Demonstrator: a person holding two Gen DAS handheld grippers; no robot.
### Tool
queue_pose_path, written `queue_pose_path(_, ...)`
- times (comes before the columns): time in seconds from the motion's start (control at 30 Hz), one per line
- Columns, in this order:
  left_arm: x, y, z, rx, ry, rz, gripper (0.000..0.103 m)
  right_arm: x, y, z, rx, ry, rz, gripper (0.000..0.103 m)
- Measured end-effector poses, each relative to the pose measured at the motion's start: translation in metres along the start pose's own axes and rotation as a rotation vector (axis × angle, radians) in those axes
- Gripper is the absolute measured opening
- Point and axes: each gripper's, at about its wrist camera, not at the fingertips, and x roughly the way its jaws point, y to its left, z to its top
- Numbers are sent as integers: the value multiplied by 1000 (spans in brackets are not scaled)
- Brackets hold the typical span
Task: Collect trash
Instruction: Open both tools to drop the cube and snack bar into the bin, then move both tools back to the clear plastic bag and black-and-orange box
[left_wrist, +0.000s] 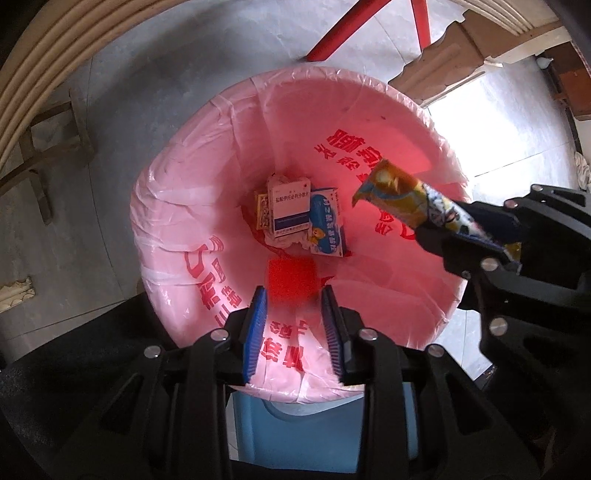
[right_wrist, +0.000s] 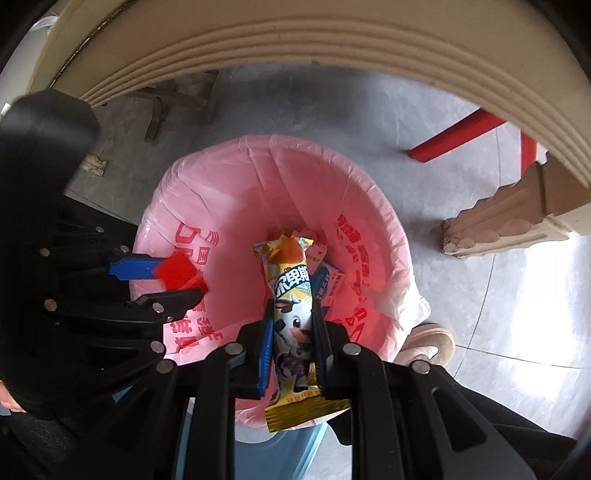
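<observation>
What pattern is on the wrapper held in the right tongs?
Yellow snack wrapper printed with a black-and-white cartoon cow, gold at its end; clearest in the right wrist view.

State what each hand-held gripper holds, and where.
Right hand-held gripper: yellow cow-print snack wrapper, clamped at its lower half. Left hand-held gripper: blurred red piece, seemingly released.

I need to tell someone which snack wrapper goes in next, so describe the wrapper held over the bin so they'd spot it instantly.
Find the blue bin lined with a pink bag printed in red. Above its opening, the right hand-held gripper is clamped on a long yellow snack wrapper with a cartoon cow. Unlike the flat white and blue medicine boxes at the bottom of the bag, it is a slim, glossy tube that is not yet dropped.
</observation>
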Motion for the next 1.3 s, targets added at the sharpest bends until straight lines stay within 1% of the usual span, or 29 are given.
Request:
queue_pose_path(0.03,1,0,1,3,3,4,50,2,0,0,1,10,11,20)
queue_pose_path(0.07,1,0,1,6,0,9,53,3,0,0,1,15,15,22)
queue_pose_path(0.13,0,0,1,8,-2,39,53,4,-1,1,2,17,-7,30)
queue_pose_path(0.2,3,3,2,-8,16,34,53,5,-4,2,12,16,-18,41)
queue_pose_path(0.3,2,9,3,-35,14,25,53,4,-7,2,30,8,-10,48)
queue_pose_path(0.73,2,12,3,-50,5,22,54,3,-7,4,49,4,4,49)
queue_pose_path(0.97,-7,10,1,-41,-23,34,54,-4,-4,2,51,-15,9,49)
queue_pose_path(1.03,-13,9,0,-39,-43,40,55,-11,-2,1,48,-36,9,49)
queue_pose_path(1.13,-28,7,-6,-35,-84,80,55,-28,1,-1,41,-79,-5,49)
queue_pose_path(1.17,-40,6,-11,-32,-113,101,55,-37,3,-3,42,-94,-4,49)
queue_pose_path(1.27,-74,5,-24,-34,-181,86,55,-72,9,-6,40,-169,7,49)
queue_pose_path(1.3,-92,5,-30,-36,-216,78,55,-88,11,-8,37,-202,17,49)
